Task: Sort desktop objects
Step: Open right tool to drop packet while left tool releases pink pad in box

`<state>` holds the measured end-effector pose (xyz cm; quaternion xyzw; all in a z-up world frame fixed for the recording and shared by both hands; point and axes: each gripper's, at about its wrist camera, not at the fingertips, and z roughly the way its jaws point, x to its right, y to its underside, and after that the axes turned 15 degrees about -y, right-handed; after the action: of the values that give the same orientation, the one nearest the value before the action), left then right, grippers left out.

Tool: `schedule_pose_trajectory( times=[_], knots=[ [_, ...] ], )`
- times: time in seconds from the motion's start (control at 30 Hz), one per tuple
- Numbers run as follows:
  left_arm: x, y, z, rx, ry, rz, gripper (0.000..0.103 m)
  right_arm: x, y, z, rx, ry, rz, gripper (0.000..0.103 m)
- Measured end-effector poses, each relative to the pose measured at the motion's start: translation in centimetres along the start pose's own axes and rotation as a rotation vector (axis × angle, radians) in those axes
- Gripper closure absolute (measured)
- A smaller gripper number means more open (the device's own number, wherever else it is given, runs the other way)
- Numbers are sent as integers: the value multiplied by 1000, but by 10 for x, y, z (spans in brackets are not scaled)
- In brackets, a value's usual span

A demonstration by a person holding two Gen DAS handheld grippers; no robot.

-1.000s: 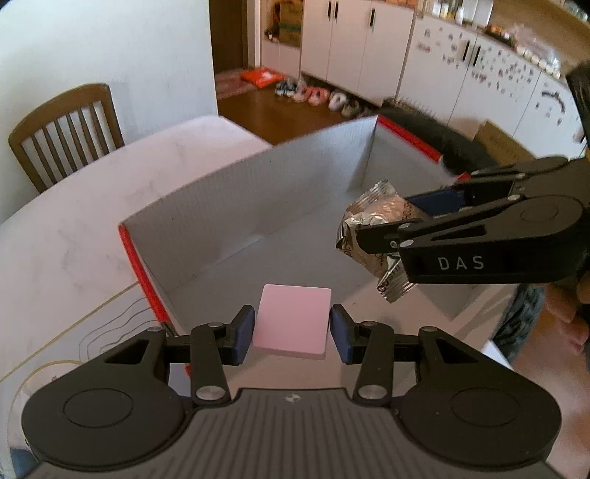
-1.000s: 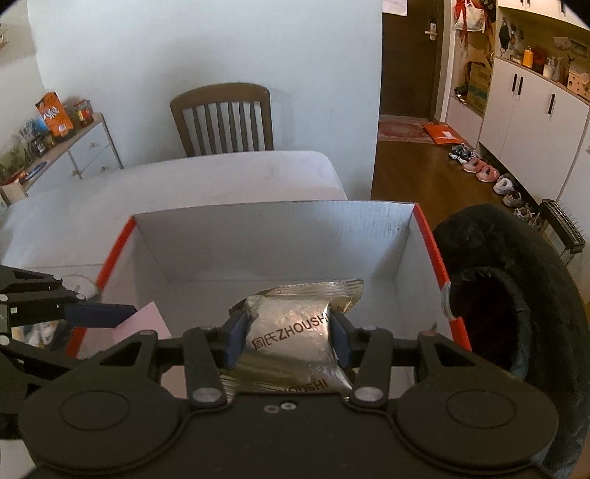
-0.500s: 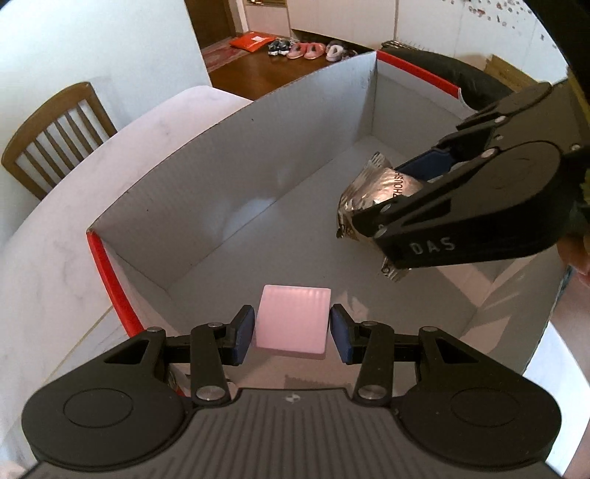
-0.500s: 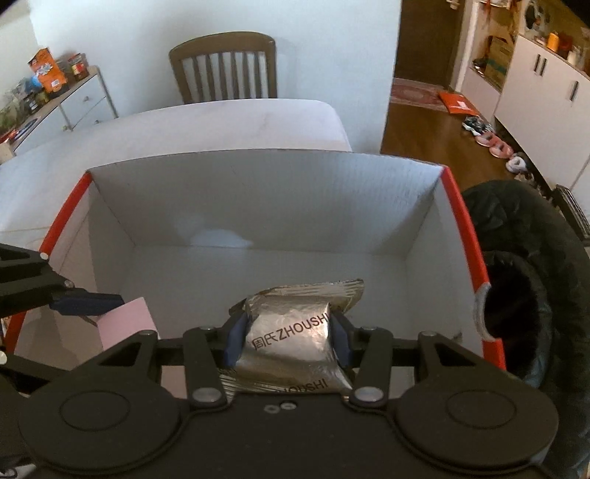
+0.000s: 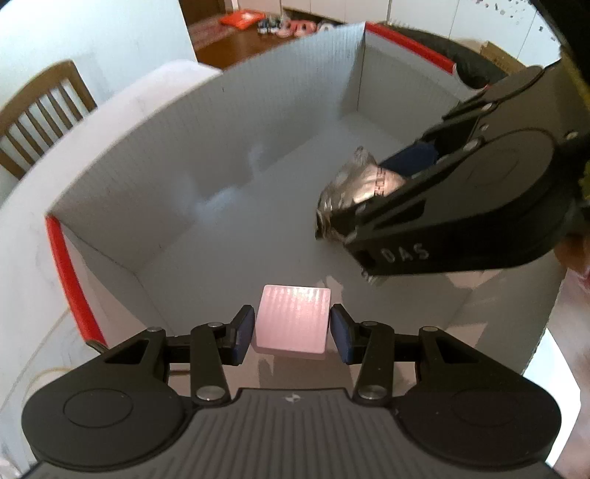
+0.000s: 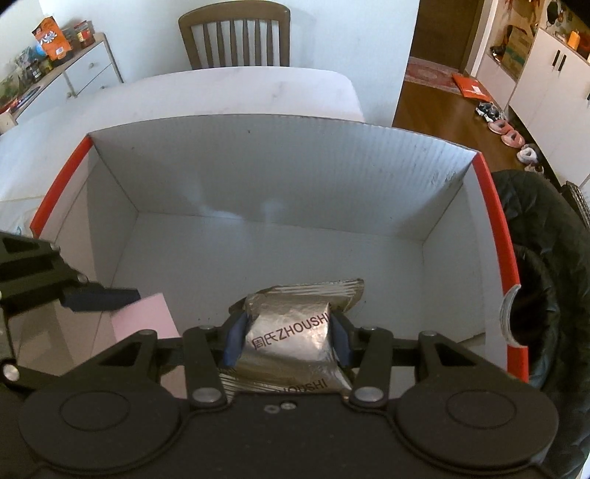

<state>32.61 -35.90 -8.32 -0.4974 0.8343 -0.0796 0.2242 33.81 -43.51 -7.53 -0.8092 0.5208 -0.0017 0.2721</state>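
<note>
My left gripper point(image 5: 292, 329) is shut on a pink block point(image 5: 293, 317) and holds it over the near left part of an open grey box with red rims point(image 5: 228, 121). My right gripper point(image 6: 285, 341) is shut on a silver foil snack packet point(image 6: 291, 335) marked ZHOUSHI and holds it inside the same box point(image 6: 280, 177), over its near middle. The packet point(image 5: 354, 191) and the right gripper show at the right in the left wrist view. The pink block point(image 6: 143, 317) and a left finger point(image 6: 99, 297) show at the left in the right wrist view.
The box stands on a white table point(image 6: 221, 95). A wooden chair point(image 6: 236, 35) stands beyond the table. A dark jacket point(image 6: 542, 280) lies against the box's right side. A white cabinet with packets point(image 6: 73, 62) stands at the far left.
Both grippers have moved forward and down into the box with their objects still held. The box walls now fill more of both views.
</note>
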Motion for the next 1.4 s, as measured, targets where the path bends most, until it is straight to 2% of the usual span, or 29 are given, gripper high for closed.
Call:
schedule_pose_trajectory(
  times=[0.3, 0.33, 0.4, 0.5, 0.83, 0.9, 1.0, 1.3, 1.4],
  knots=[
    [2, 0, 2, -28, 12, 21, 59, 1, -6, 2, -4, 10, 13, 54],
    [2, 0, 2, -29, 13, 22, 58, 1, -6, 2, -4, 9, 16, 53],
    [3, 0, 1, -23, 15, 19, 49, 2, -6, 2, 0, 10, 20, 49],
    [2, 1, -4, -4, 24, 11, 44, 2, -5, -1, 16, 13, 24, 41],
    [-6, 16, -37, 94, 46, -65, 37, -1, -5, -25, 93, 0, 39, 31],
    [-11, 16, -41, 113, 51, -93, 37, -3, -4, -32, 111, -11, 37, 30],
    [-15, 21, -50, 131, 65, -142, 37, -5, -1, -43, 137, -31, 37, 23],
    [-30, 41, -82, 220, 37, -230, 37, -19, 10, -76, 217, -77, -8, 17],
    [-34, 50, -93, 254, 25, -248, 37, -21, 13, -89, 254, -96, -8, 10]
  ],
)
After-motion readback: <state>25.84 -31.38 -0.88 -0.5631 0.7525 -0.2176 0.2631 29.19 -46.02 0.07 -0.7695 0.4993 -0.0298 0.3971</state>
